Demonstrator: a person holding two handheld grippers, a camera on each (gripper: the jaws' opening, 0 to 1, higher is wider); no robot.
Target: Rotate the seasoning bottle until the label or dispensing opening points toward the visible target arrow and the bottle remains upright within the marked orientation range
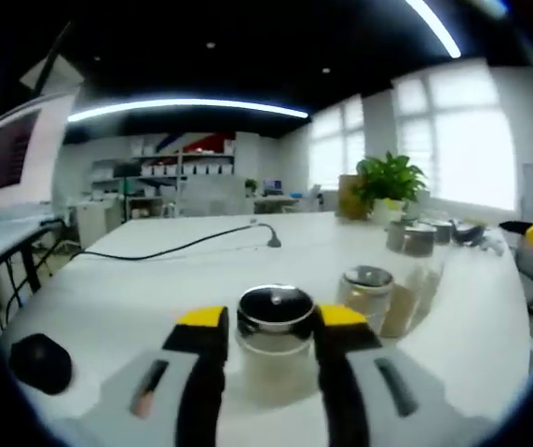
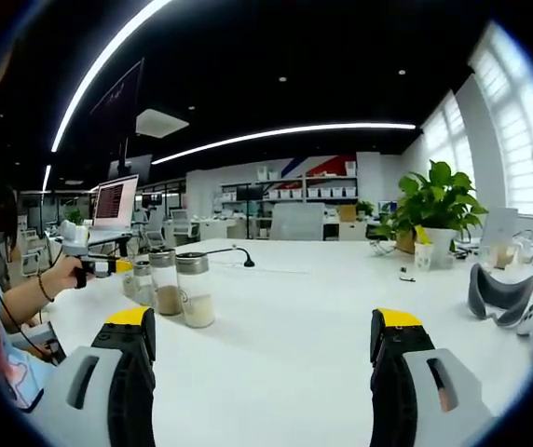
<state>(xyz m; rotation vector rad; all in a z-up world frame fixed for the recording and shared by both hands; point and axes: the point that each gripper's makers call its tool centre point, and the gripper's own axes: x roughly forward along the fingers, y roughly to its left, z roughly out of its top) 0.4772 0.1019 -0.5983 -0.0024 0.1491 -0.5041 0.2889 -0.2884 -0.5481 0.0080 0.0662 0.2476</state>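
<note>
Since the upright bottle [image 1: 275, 337] sits low-centre between our left claw's [image 1: 272, 328] jaws, which flank it closely, we judge that claw nearer; our right claw [image 2: 263, 337] gapes wide, empty.

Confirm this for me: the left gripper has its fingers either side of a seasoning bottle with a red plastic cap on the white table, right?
Not quite. The left gripper does have its fingers either side of a seasoning bottle on the white table, but the cap is shiny metal, not red plastic. The left gripper view shows this.
</note>
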